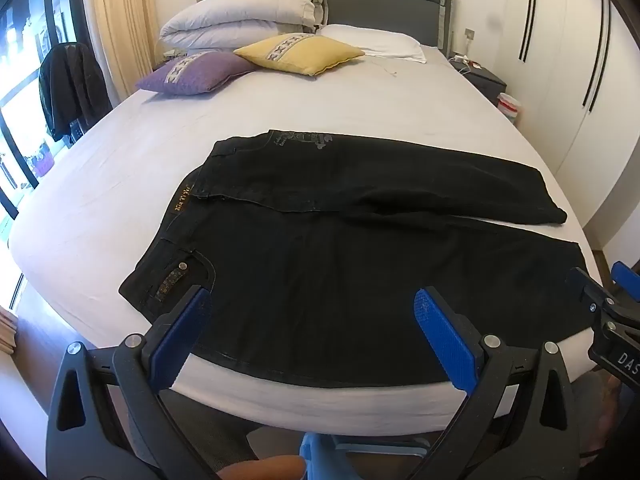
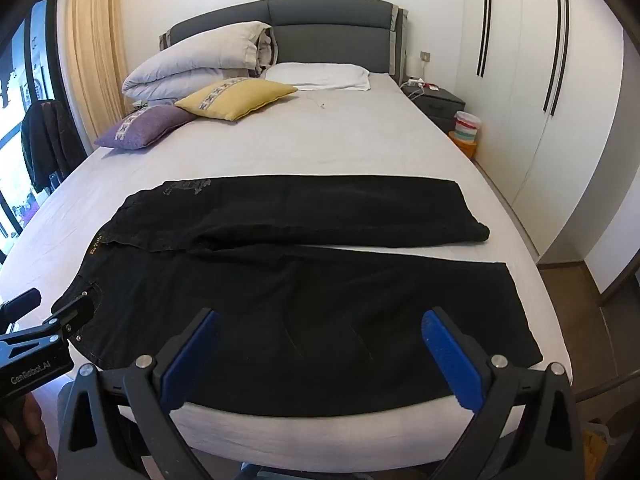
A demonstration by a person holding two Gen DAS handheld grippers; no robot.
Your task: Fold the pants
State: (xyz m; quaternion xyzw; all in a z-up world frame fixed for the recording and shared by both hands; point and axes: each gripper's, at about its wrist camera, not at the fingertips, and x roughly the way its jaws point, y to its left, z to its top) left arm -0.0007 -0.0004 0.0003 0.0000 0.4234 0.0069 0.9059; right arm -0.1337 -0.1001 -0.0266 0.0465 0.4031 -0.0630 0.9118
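Lying spread across the foot of a bed (image 2: 360, 144), a pair of black pants (image 1: 320, 280) stretches sideways, waistband to the left and hems to the right. The far leg is doubled over near the crotch and runs apart from the near leg, with a strip of pale sheet showing between them toward the hems. The near leg reaches almost to the mattress edge.

The left gripper (image 1: 312, 300) hangs above the waist end of the near leg, its blue-padded fingers (image 1: 440, 328) spread wide and grasping nothing. The right gripper (image 2: 320, 322) hovers over the lower part of the same leg, its fingers (image 2: 448, 352) likewise released and empty. Whether either touches the cloth cannot be told.

At the head of the bed sit a folded quilt (image 2: 192, 64), a white pillow (image 2: 320, 74), a yellow cushion (image 2: 236, 98) and a purple cushion (image 2: 148, 126). A white wardrobe (image 2: 560, 100) lines the right wall.
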